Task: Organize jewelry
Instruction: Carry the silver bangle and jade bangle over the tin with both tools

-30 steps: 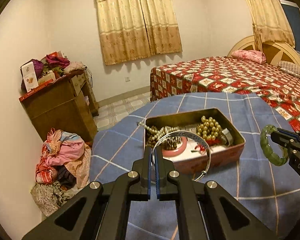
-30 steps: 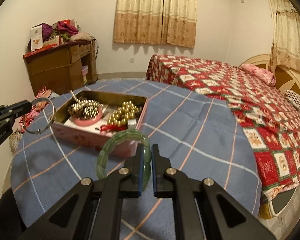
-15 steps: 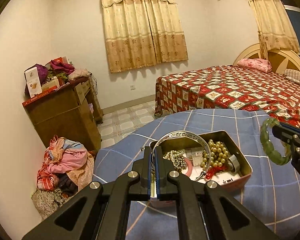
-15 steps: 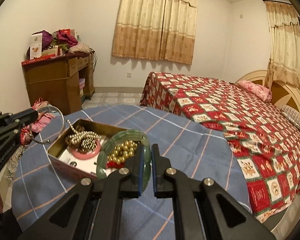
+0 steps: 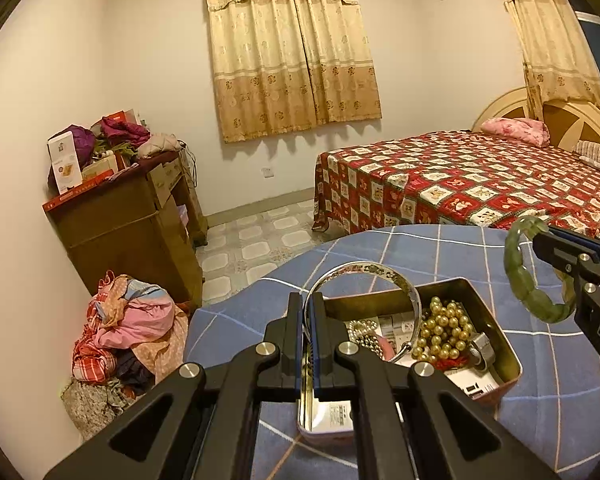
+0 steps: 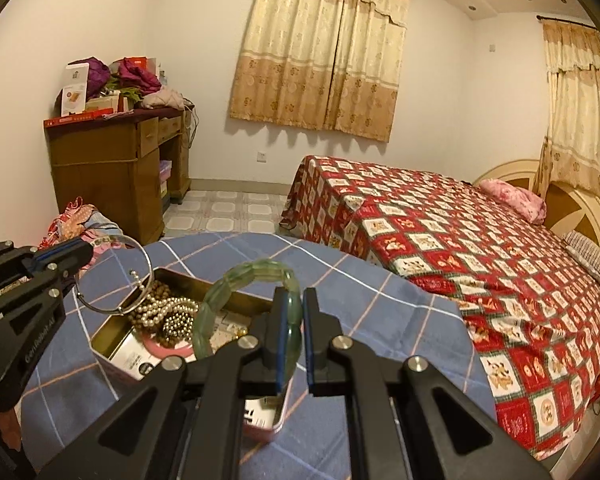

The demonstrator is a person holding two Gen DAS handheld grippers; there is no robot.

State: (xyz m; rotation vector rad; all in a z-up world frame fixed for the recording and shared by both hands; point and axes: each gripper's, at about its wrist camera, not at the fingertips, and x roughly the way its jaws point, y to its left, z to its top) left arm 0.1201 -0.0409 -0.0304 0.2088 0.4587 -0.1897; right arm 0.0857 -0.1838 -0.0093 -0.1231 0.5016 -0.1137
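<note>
Above the tin [image 5: 496, 322], left fingers [image 5: 294, 320] pinching silver bangle [image 5: 364, 270] upright (edge-on), right fingers [image 6: 312, 312] gripping jade bracelet [image 6: 220, 292].

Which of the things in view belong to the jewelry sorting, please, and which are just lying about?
Belong to the job:
silver bangle, in the left tool
green bracelet, in the right tool
tin box
pearl beads

Just lying about:
clothes pile
wooden desk
bed

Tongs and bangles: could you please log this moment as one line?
left tongs: shut on silver bangle | right tongs: shut on green bangle | both above tin
</note>
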